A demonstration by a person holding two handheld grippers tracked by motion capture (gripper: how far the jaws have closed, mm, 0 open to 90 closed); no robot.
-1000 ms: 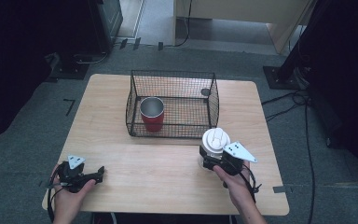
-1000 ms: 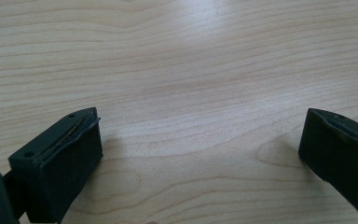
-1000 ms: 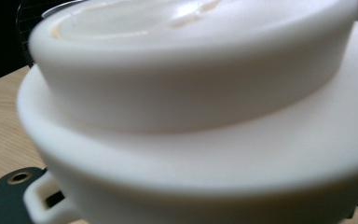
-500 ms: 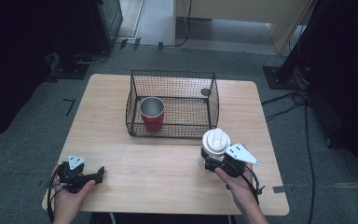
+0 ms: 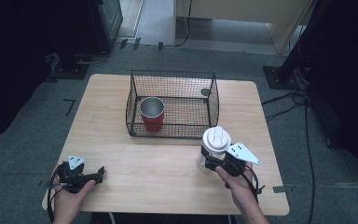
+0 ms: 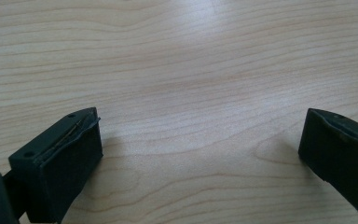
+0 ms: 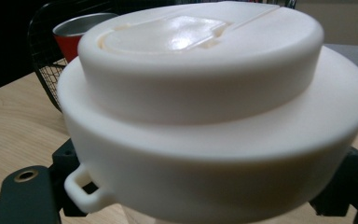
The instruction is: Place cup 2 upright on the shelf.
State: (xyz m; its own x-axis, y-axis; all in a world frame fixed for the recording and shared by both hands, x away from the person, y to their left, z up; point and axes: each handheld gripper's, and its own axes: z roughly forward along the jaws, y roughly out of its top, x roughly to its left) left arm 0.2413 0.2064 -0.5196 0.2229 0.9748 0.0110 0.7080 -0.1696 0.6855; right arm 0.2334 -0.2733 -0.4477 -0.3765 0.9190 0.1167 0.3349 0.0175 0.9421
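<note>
In the right gripper view the white lid (image 7: 214, 112) of the bottle (image 5: 213, 150) takes up nearly everything, so the clear body beneath it is cut off at the bottom edge; the black jaws show as dark pieces low at either side of the lid, and where their pads meet the bottle is hidden under the lid's wide rim; a small loop sticks out of the rim at the lower left. In the high view the bottle's clear body is hard to make out against the table (image 5: 168, 163), and the hand covers part of the right gripper (image 5: 209, 163).

The bottle stands upright on the table just in front of the wire basket (image 5: 135, 98), near its front right corner; the right gripper reaches it from the person's side, low on the body beneath the lid; its jaws have just been closing with the bottle between them and now stand clamped on it.

The left gripper (image 5: 101, 173) lies on the near left part of the table, well apart from the bottle; in the left gripper view its jaws stand wide with bare wood between them.

The basket sits at the middle of the table toward the far edge; a red cup (image 5: 152, 114) with a metal rim stands upright inside it at the left; a small dark round thing (image 5: 205, 92) lies at its far right corner, too small to tell.
</note>
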